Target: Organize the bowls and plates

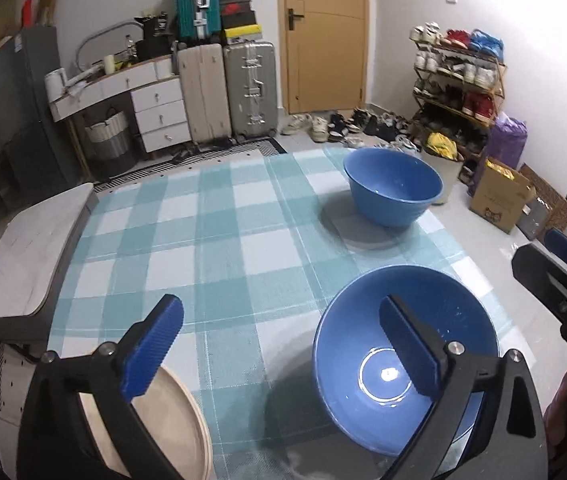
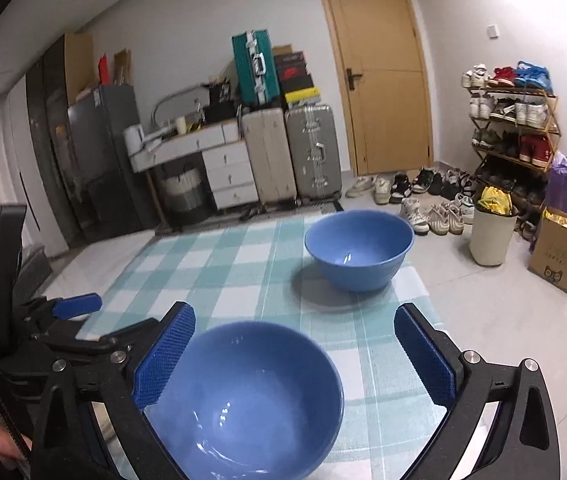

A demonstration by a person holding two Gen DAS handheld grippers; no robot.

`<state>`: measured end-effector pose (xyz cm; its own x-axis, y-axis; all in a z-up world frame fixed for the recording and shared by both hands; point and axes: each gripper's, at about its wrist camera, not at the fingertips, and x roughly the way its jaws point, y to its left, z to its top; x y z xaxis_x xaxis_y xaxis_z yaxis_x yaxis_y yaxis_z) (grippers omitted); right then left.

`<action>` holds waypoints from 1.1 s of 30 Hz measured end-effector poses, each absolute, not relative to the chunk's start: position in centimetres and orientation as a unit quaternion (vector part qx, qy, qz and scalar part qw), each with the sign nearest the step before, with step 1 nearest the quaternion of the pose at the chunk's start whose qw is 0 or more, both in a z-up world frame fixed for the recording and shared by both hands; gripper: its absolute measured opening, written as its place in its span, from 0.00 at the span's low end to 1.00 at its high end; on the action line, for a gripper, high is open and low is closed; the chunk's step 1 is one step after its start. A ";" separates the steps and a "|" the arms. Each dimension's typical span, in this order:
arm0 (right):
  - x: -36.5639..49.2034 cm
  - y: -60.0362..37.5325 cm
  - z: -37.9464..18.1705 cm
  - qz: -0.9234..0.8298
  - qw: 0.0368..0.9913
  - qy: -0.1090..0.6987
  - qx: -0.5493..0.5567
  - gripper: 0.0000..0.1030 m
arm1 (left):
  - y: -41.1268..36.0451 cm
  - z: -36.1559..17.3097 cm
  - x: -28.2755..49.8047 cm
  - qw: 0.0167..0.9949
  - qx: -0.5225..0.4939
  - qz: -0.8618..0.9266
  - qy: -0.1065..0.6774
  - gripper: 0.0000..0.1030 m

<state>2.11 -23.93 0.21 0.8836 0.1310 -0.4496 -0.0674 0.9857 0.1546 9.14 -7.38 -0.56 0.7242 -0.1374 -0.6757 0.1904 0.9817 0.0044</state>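
Two blue bowls stand on a teal checked cloth [image 1: 203, 220]. The near bowl [image 1: 363, 364] lies low in the left wrist view, and my left gripper [image 1: 281, 312] is open above the cloth, its right finger in front of the bowl's inside. A cream plate [image 1: 179, 420] sits under its left finger. In the right wrist view the near bowl [image 2: 251, 392] lies below and between the fingers of my right gripper [image 2: 293, 314], which is open and not touching it. The far bowl [image 1: 393, 186] [image 2: 357, 248] stands alone near the cloth's far right corner.
A grey-white tabletop [image 1: 31, 248] adjoins the cloth on the left. Beyond the table are suitcases [image 1: 249, 88], a drawer unit [image 1: 159, 116], a wooden door [image 1: 323, 36], a shoe rack [image 1: 459, 80], floor shoes, a white bin [image 2: 491, 236] and a cardboard box [image 2: 563, 256].
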 end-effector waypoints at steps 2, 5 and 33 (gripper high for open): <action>2.0 -24.2 0.3 0.047 0.969 0.231 0.068 0.99 | -7.0 -0.3 9.0 0.929 0.018 -0.097 0.356 0.97; 1.7 -24.5 0.7 0.044 0.969 0.232 0.068 0.99 | -6.7 0.3 8.6 0.937 0.014 -0.083 0.338 0.97; -1.3 -28.1 7.8 0.106 0.938 0.264 0.199 0.99 | -8.7 4.4 10.3 0.927 0.095 -0.080 0.354 1.00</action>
